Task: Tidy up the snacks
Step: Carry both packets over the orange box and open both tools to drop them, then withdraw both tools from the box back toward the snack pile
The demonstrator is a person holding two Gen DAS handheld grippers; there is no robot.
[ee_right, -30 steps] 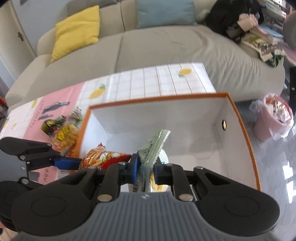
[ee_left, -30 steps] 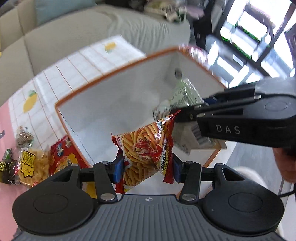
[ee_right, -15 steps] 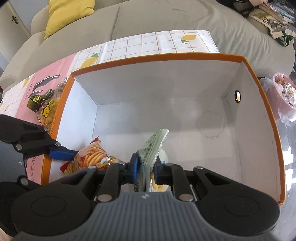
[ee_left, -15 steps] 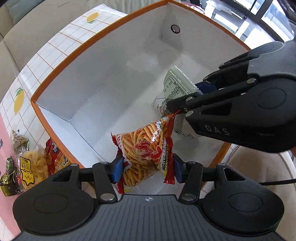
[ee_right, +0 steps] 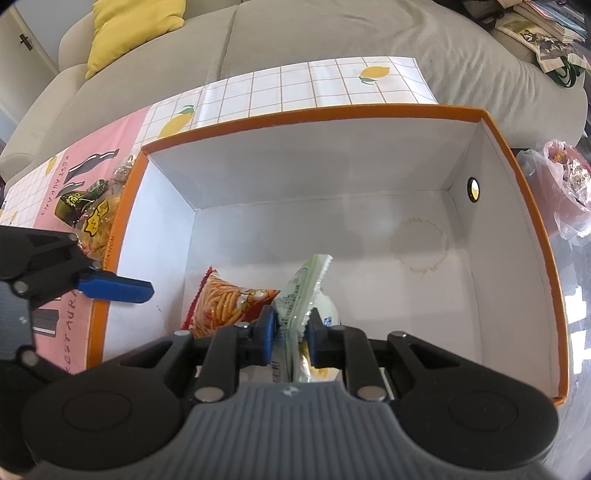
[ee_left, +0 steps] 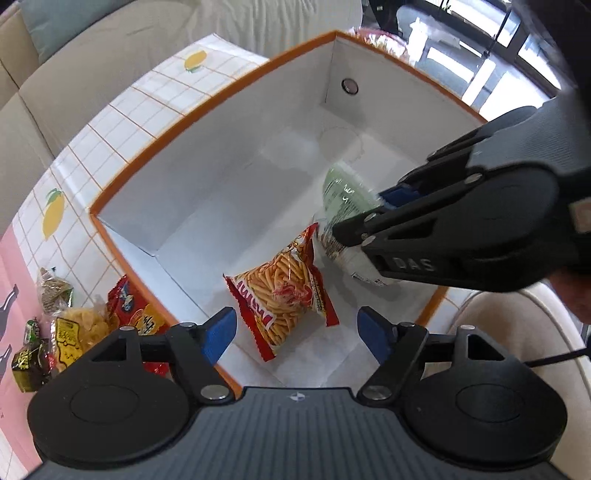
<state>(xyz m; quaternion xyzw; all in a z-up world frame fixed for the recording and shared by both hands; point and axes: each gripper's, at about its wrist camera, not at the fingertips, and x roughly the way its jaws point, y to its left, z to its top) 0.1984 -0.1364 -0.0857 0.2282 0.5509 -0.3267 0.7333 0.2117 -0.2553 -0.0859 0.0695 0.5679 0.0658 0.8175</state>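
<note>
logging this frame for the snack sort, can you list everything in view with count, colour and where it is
box: 1, orange rim, white inside, on the table
chip bag: 1, red and orange, lying on the box floor near the left wall
green packet: 1, pale green and white, held over the box floor beside the chip bag
loose snacks: several, yellow, red, dark green, on the table left of the box
tablecloth: 1, white grid with lemons plus a pink part, under the box
sofa: 1, beige, behind the table
cushion: 1, yellow, on the sofa
left gripper: black with blue pads, open above the chip bag
right gripper: black with blue pads, shut on the green packet
</note>
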